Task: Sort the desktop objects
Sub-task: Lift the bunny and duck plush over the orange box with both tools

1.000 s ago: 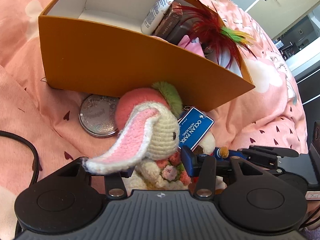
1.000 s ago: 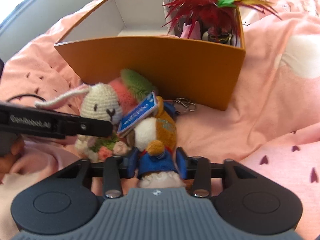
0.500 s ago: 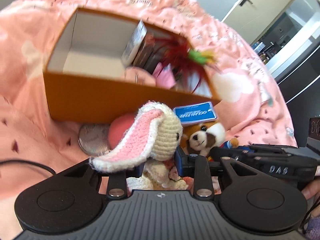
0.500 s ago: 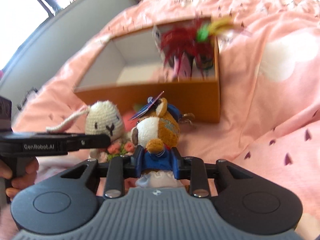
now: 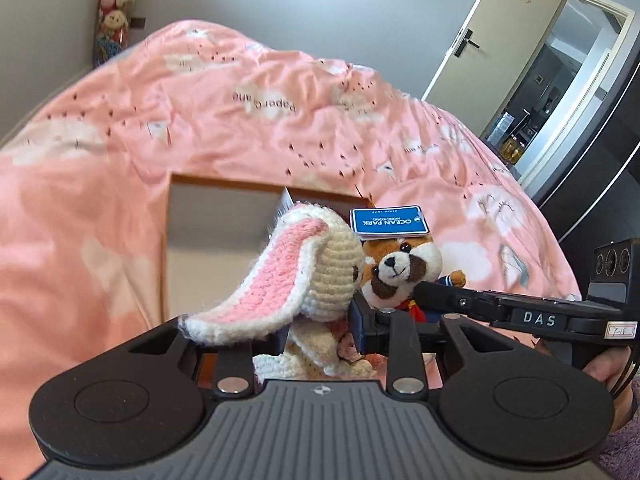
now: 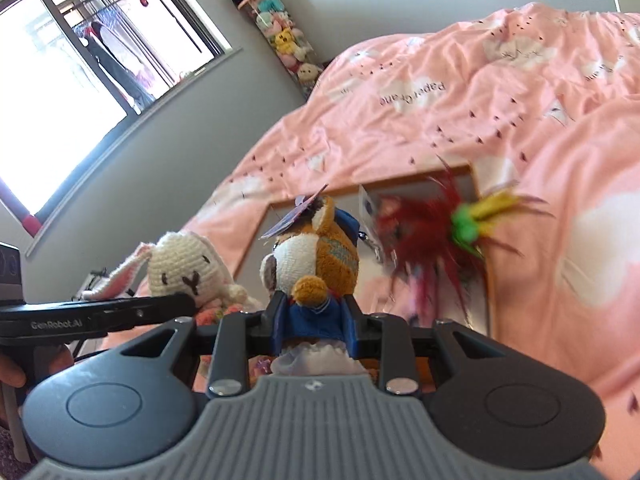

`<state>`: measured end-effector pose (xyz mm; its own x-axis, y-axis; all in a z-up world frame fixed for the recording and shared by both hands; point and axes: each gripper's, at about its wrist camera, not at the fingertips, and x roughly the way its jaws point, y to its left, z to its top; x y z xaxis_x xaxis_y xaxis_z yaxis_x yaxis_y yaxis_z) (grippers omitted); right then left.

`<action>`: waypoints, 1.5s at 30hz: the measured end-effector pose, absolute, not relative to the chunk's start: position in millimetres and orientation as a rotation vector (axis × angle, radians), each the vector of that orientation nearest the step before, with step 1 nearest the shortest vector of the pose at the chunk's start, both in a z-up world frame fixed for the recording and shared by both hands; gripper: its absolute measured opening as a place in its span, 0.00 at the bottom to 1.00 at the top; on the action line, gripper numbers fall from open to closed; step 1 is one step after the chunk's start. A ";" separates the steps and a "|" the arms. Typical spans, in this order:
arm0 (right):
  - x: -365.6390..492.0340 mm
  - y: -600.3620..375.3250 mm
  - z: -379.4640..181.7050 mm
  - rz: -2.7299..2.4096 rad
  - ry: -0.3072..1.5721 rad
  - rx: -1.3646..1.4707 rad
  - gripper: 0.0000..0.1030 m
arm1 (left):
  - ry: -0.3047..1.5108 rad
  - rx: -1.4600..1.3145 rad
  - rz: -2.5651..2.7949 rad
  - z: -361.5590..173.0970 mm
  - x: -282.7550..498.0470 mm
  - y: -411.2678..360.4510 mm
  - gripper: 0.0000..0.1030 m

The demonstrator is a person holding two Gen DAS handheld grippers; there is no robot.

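My left gripper is shut on a cream crocheted bunny with a long pink ear, held up in the air. Beside it, my right gripper is shut on a brown plush animal in blue clothes, with a blue tag on its head. The bunny also shows in the right wrist view, left of the plush. Below and behind both toys lies the open orange box, holding a red feather toy at its right end.
The box rests on a bed under a pink quilt. A hand holds the right gripper's handle. A column of stuffed toys stands in the far corner, a window at left, a door at right.
Both grippers closed on their toys and rose together off the quilt. The box, once close in front, now lies lower and farther away, and the room walls have come into view.
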<state>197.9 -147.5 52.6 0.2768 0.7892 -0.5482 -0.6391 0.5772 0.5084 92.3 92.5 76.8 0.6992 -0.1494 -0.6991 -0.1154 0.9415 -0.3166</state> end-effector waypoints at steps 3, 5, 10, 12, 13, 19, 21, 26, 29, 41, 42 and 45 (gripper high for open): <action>205.6 -127.8 49.1 0.991 0.853 0.221 0.30 | 0.823 -0.304 0.004 80.4 109.7 103.4 0.34; 214.0 -114.1 42.4 0.994 0.869 0.249 0.30 | 0.853 -0.276 0.014 78.3 121.9 111.4 0.34; 231.7 -78.3 15.6 0.967 0.937 0.285 0.30 | 0.981 -0.226 0.016 56.0 153.9 125.2 0.34; 236.1 -66.7 1.3 0.958 0.978 0.292 0.30 | 1.045 -0.195 0.010 41.6 164.8 127.9 0.34; 237.6 -61.5 -5.9 0.956 0.996 0.290 0.30 | 1.072 -0.184 0.010 35.0 169.6 128.7 0.34; 241.2 -43.7 -36.8 0.939 1.096 0.283 0.30 | 1.220 -0.103 0.009 4.8 192.9 129.2 0.34; 242.2 -37.9 -44.9 0.932 1.131 0.269 0.30 | 1.272 -0.111 0.003 -4.7 200.3 133.6 0.34; 244.4 -26.4 -61.0 0.938 1.196 0.216 0.29 | 1.364 -0.119 -0.003 -22.7 211.3 139.5 0.34; 244.8 -20.2 -67.4 0.940 1.216 0.175 0.29 | 1.399 -0.105 0.003 -31.6 217.1 139.0 0.35; 244.6 -6.3 -79.5 0.948 1.259 0.045 0.29 | 1.462 -0.058 0.016 -45.1 230.5 131.9 0.35; 243.9 -6.8 -79.4 0.949 1.255 0.043 0.30 | 1.465 -0.062 0.017 -45.3 232.4 131.5 0.35; 244.8 -11.7 -78.0 0.948 1.252 0.056 0.31 | 1.466 -0.076 0.012 -44.7 234.7 133.3 0.35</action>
